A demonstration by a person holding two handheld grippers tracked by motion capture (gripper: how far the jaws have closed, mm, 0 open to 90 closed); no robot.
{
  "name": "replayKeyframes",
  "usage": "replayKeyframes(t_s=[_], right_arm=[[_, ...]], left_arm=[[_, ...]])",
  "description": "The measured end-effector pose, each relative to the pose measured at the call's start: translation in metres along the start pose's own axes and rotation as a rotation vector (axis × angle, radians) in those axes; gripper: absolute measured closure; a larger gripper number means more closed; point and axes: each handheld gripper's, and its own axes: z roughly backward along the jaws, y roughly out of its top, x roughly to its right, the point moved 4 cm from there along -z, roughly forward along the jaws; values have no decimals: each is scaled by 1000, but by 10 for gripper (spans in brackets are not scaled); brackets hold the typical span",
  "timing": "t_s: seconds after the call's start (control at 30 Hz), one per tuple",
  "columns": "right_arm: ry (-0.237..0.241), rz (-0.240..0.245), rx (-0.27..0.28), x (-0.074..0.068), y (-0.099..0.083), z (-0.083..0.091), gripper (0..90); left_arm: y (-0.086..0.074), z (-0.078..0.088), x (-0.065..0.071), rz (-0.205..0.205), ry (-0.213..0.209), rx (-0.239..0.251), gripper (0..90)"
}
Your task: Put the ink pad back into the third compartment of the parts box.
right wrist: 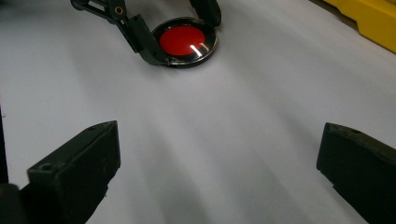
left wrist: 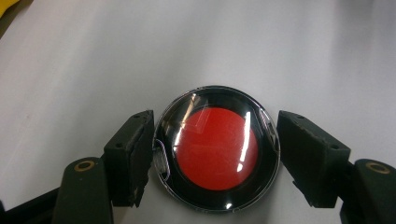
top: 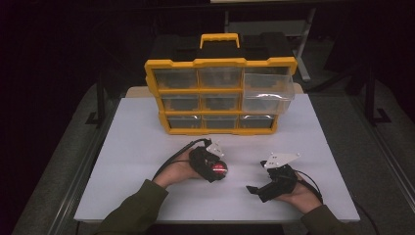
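Observation:
A round disc (top: pixel 219 169) with a red centre, a black rim and a clear cover lies flat on the white table (top: pixel 137 147). My left gripper (top: pixel 218 171) is closed around it, one pad pressing on each side of the rim. The left gripper view looks straight down on the disc (left wrist: pixel 215 148), with the left gripper (left wrist: pixel 214 140) and its black pads (left wrist: pixel 133 154) against its edge. My right gripper (top: pixel 253 190) rests to the right near the table's front, open. The right gripper view has the right gripper (right wrist: pixel 224 158) with bare table between its jaws, and the disc (right wrist: pixel 183 39) farther off.
A yellow drawer organiser (top: pixel 220 62) with clear drawers stands upright at the back of the table, carry handle on top. Its top right drawer (top: pixel 268 88) is pulled out toward me. Its yellow corner (right wrist: pixel 369 23) appears in the right gripper view. Dark floor surrounds the table.

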Motion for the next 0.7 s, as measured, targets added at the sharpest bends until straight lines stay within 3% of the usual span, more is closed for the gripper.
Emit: replayKeyframes(t_s=[0.7], right_arm=[[1, 2, 6, 0, 0, 1, 0]], left_arm=[[0, 11, -3, 27, -39, 23, 299]])
